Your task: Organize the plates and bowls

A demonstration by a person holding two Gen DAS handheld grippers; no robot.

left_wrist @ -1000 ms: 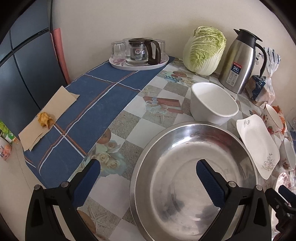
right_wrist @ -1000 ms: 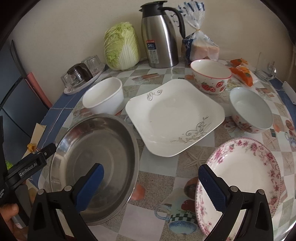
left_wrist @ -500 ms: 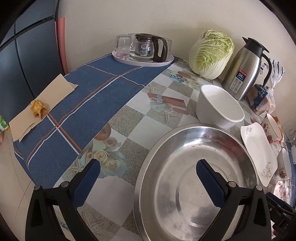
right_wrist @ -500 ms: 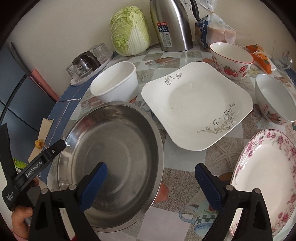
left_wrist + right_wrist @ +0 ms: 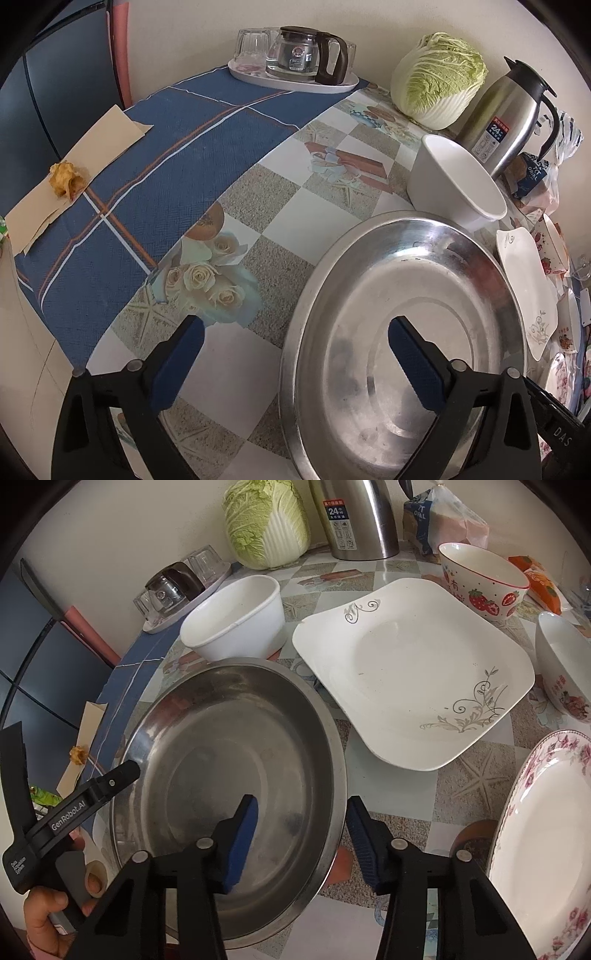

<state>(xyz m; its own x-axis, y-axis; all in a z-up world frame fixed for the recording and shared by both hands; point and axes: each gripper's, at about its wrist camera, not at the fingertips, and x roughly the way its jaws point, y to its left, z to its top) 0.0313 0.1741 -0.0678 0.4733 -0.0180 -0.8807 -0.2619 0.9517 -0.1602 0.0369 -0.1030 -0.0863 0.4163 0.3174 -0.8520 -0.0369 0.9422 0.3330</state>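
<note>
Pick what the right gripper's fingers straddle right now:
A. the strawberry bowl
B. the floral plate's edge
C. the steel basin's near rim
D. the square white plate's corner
C: in the right wrist view the right gripper has one pad inside the steel basin and one outside its rim.

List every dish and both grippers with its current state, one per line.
Steel basin: empty, near rim between the right jaws.
White bowl: empty, upright.
Square plate: empty, flat.
Strawberry bowl: upright.
Floral plate: empty.
Left gripper: open, straddling the basin's rim.
Right gripper: partly closed, not clamped.
</note>
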